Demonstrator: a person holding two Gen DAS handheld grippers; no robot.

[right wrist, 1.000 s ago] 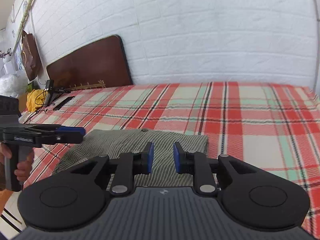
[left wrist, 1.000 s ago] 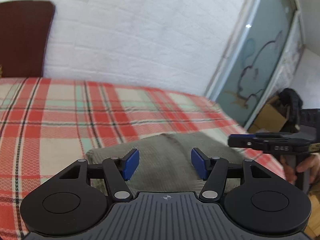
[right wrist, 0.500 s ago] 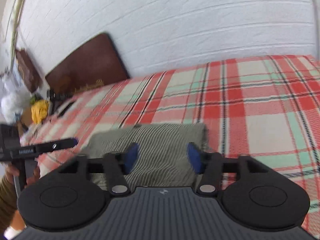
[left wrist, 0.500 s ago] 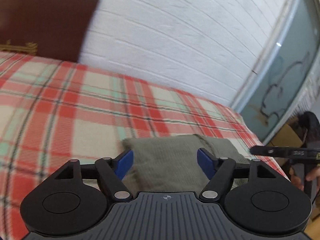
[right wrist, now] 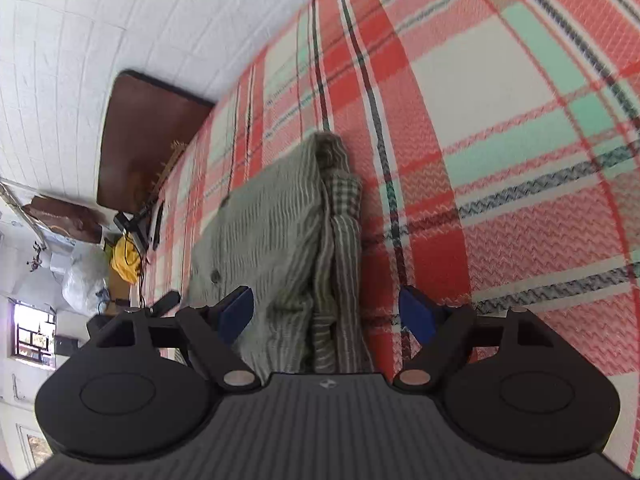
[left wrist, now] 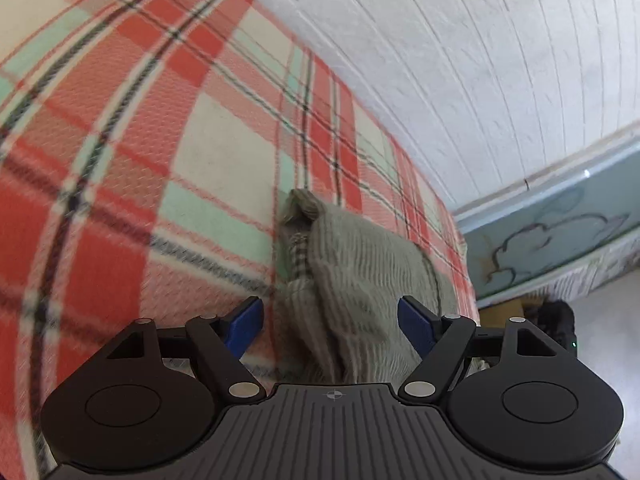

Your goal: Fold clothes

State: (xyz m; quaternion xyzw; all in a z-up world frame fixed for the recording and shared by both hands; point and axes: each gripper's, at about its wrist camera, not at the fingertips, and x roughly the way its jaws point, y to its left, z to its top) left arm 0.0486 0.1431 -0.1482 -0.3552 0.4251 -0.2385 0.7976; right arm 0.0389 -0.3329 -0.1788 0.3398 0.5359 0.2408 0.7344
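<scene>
The grey-green striped garment [left wrist: 360, 272] is lying folded on the plaid bed cover [left wrist: 120, 200], sitting at centre frame in both wrist views. Both grippers are rolling onto their sides and closing in on its layered edges, seemingly for another fold or a lift.

The left gripper [left wrist: 330, 326] is opening, its blue fingers [left wrist: 244, 326] wide and straddling the cloth edge without pressing it. The right gripper [right wrist: 328, 316] is opening likewise, empty, cloth between the fingers. Next, each probably needs to slide around an edge and pinch.
</scene>
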